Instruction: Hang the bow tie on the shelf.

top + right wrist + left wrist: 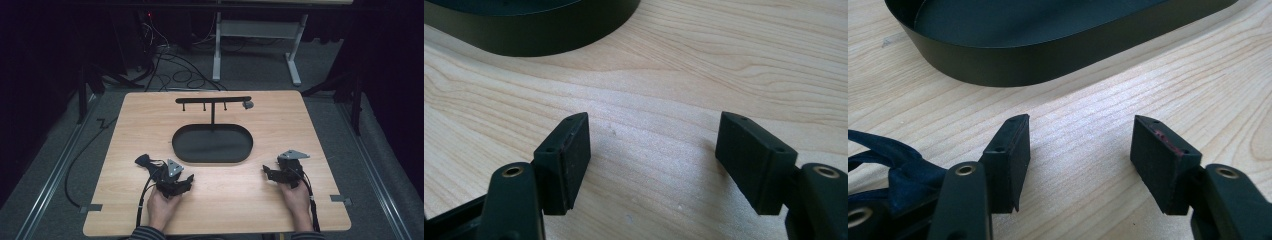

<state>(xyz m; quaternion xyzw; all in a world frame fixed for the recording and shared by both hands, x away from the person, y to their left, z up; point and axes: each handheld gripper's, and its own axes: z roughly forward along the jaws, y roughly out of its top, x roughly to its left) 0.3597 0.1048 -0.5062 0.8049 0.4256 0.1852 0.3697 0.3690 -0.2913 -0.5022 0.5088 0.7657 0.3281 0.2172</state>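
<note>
Left gripper (1080,150) resting on the pale wooden table (300,130), jaws spread wide, nothing between. Dark blue cloth bow (893,170) just left of it, touching the near-left jaw mount. Right gripper (654,160) likewise wide open, empty. Black oval metal tray (212,145) just beyond both, mid-table.

A lab or recording studio, to judge by the setting: dark curtained walls all round, grey carpet floor (380,165), loose cables (170,67) snaking to equipment with a red indicator light (148,15), metal floor rails (50,175) flanking a lone wooden table (300,125), tape markers (341,199) at its edges, a white desk frame (260,30) behind.
</note>
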